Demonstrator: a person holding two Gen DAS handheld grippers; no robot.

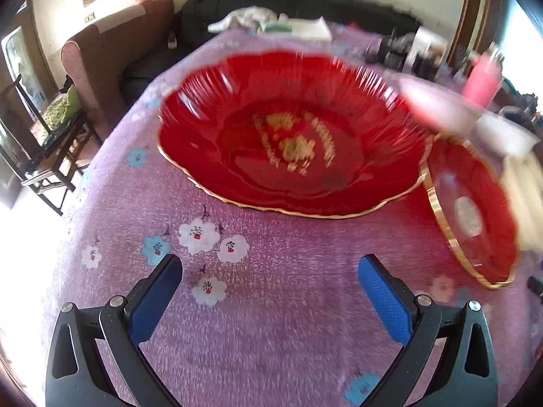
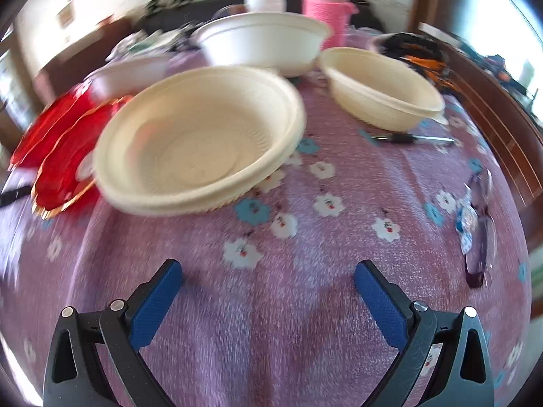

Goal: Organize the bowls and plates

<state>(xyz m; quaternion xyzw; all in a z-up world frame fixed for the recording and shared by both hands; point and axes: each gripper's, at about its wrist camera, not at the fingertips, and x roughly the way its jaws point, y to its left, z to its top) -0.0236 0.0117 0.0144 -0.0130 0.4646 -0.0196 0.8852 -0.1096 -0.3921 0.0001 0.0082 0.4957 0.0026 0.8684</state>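
Observation:
A large red glass plate (image 1: 292, 135) with a gold rim lies on the purple flowered cloth, just beyond my open left gripper (image 1: 269, 268). A smaller red plate (image 1: 475, 210) sits at its right. In the right wrist view a cream bowl (image 2: 200, 139) stands ahead and left of my open right gripper (image 2: 268, 271). Further back are a second cream bowl (image 2: 383, 88) and a white bowl (image 2: 261, 42). The red plates (image 2: 64, 149) lie at the left, with another white bowl (image 2: 129, 74) behind them. Both grippers are empty.
A pink bottle (image 2: 325, 10) stands at the back. A pen (image 2: 410, 139) lies near the right cream bowl, and purple glasses (image 2: 482, 230) rest at the right edge. A brown armchair (image 1: 101, 57) and a dark wooden chair (image 1: 51, 149) stand left of the table.

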